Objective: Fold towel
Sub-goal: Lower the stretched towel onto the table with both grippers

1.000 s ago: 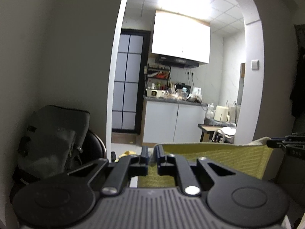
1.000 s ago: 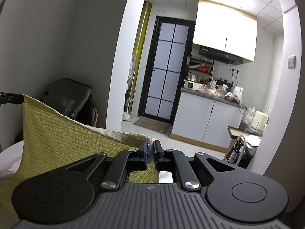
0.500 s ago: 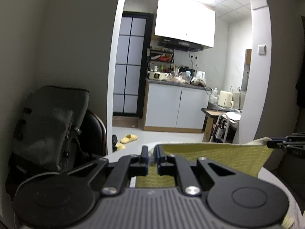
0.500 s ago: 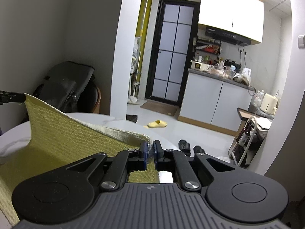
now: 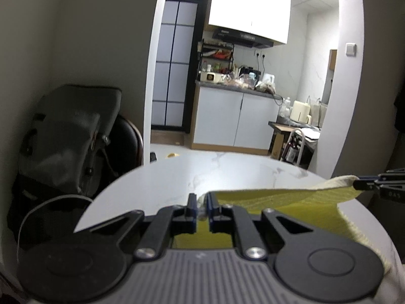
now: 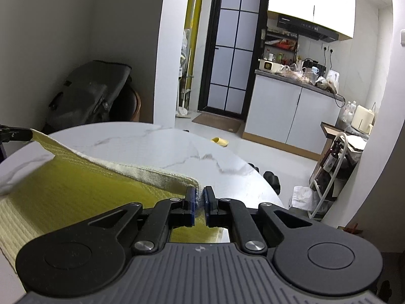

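Yellow towel (image 6: 76, 190) lifted by two corners of its pale hem, spread between them above the near part of the round marble desk (image 6: 162, 149), lower portion draping down toward the near edge. Left tool (image 5: 201, 209) clamped on one corner, cloth pinched between its blue pads; right tool (image 6: 200, 204) clamped likewise on the other. Hem sagging a little between the two. Far half of the desk bare.

Judged as mid-fold, with the held edge being carried. To do it well: keep both corners level and the hem drawn taut, not stretched; move both tools together at one pace; lay the edge square onto the matching edge; release only once flat.

Beyond: dark bag (image 6: 88, 93) on a chair, kitchen counter (image 6: 298, 81) through the archway.
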`<act>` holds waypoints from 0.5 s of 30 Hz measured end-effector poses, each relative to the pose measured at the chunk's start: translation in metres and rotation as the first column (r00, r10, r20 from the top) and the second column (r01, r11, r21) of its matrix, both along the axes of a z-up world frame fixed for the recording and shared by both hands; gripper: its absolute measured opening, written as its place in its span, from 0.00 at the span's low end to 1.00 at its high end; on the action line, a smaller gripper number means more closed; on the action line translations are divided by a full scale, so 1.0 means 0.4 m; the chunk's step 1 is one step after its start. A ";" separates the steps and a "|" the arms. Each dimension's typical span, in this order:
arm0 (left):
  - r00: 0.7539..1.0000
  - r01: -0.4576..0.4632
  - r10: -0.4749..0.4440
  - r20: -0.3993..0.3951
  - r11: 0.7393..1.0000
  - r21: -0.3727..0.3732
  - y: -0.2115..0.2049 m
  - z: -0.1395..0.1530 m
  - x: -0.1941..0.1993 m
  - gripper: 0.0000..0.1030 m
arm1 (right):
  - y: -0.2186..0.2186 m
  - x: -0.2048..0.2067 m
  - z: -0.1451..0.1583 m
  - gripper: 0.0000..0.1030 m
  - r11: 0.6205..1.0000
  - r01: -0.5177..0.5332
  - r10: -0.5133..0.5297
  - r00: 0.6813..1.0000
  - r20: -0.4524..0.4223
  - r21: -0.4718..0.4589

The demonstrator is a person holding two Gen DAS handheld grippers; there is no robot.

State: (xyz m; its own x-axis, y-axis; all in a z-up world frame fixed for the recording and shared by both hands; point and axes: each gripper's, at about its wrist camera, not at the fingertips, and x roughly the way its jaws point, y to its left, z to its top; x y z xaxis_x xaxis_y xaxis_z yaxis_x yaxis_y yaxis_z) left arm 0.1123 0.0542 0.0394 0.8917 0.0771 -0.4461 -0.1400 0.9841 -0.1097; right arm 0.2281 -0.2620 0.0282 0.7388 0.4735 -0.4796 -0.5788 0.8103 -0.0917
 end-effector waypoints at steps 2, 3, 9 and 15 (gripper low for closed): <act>1.000 0.004 -0.005 0.003 1.000 0.012 0.001 0.002 0.007 0.08 | 0.004 0.010 -0.001 0.08 1.000 0.000 0.000 1.000 0.003 -0.002; 1.000 0.007 -0.007 0.006 1.000 0.017 0.002 0.004 0.012 0.08 | 0.006 0.014 -0.002 0.08 1.000 0.000 0.000 1.000 0.005 -0.002; 1.000 0.017 -0.019 0.024 0.998 0.066 0.008 0.018 0.083 0.08 | 0.019 0.043 -0.006 0.08 1.000 0.001 -0.001 1.000 0.014 -0.007; 1.000 0.025 -0.026 0.017 0.995 0.096 0.023 0.010 0.175 0.08 | 0.052 0.143 -0.044 0.08 0.999 -0.009 0.009 1.000 0.003 -0.037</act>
